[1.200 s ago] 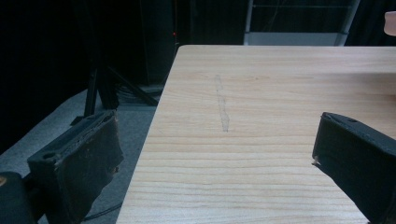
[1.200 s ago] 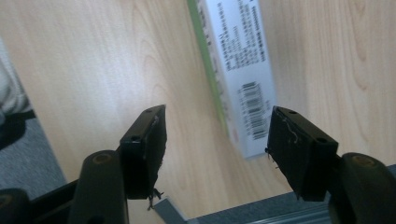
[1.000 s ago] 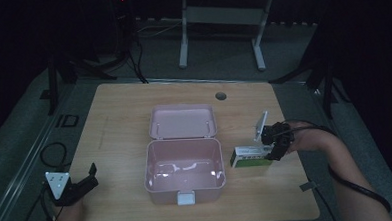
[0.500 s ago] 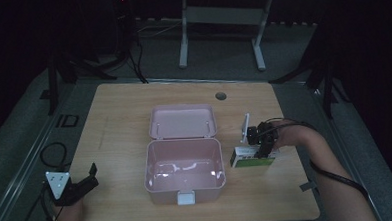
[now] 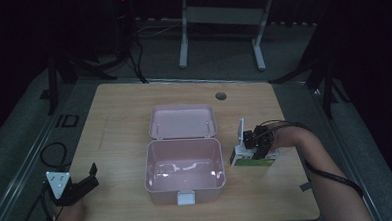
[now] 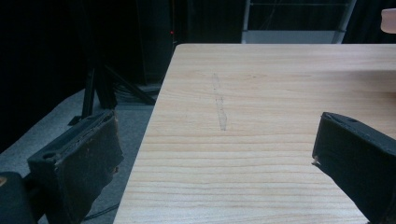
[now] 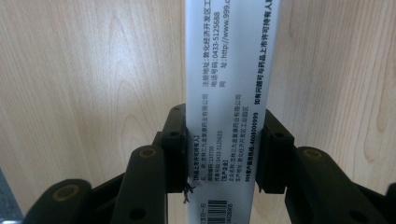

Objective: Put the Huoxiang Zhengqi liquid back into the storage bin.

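A green-and-white carton [image 5: 256,161] lies on the wooden table [image 5: 119,124], just right of an open pink box [image 5: 186,187] whose lid [image 5: 183,122] lies flat behind it. My right gripper [image 5: 253,149] points down at the carton, and its jaws have just been closing on it. In the right gripper view both pads press the carton's white printed side [image 7: 229,70], so the right gripper [image 7: 224,135] is shut on it. At the table's near left corner my left gripper [image 5: 92,177] rests open. Bare wood lies between the jaws of that left gripper [image 6: 215,154].
The pink box is empty inside and has a white latch [image 5: 186,197] at its front. A round cable hole [image 5: 221,96] sits near the table's far edge. A desk frame [image 5: 220,19] stands on the floor behind. The table's left edge [image 6: 154,116] drops to grey floor.
My right gripper has moved left and down onto the carton, from above its right end to over it. The left gripper has stayed still.
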Available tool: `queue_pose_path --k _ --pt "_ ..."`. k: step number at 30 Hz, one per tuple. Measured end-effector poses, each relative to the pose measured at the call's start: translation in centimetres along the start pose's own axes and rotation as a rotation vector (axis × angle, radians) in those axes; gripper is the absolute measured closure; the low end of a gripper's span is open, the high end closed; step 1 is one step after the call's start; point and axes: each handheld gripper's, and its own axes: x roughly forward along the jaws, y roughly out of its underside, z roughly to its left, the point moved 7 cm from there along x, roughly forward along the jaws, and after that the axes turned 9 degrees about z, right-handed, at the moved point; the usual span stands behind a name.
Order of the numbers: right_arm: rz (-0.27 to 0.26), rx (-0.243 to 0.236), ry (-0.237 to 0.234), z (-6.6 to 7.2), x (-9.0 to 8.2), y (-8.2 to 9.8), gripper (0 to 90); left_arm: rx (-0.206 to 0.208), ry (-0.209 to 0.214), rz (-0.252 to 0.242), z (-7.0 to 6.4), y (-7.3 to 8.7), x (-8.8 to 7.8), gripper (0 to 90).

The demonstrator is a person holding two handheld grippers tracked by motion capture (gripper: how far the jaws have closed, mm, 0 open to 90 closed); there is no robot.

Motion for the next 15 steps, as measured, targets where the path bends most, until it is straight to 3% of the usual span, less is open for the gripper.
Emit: queue_pose_path --k 8,15 --pt "0.004 0.017 -0.007 0.3 -0.9 0.2 62.1 0.001 -0.002 0.0 0.0 0.0 0.0 1.3" --pt "-0.008 0.031 -0.01 0.9 -2.8 0.5 62.2 0.001 -0.004 0.001 0.0 0.0 0.0 1.3"
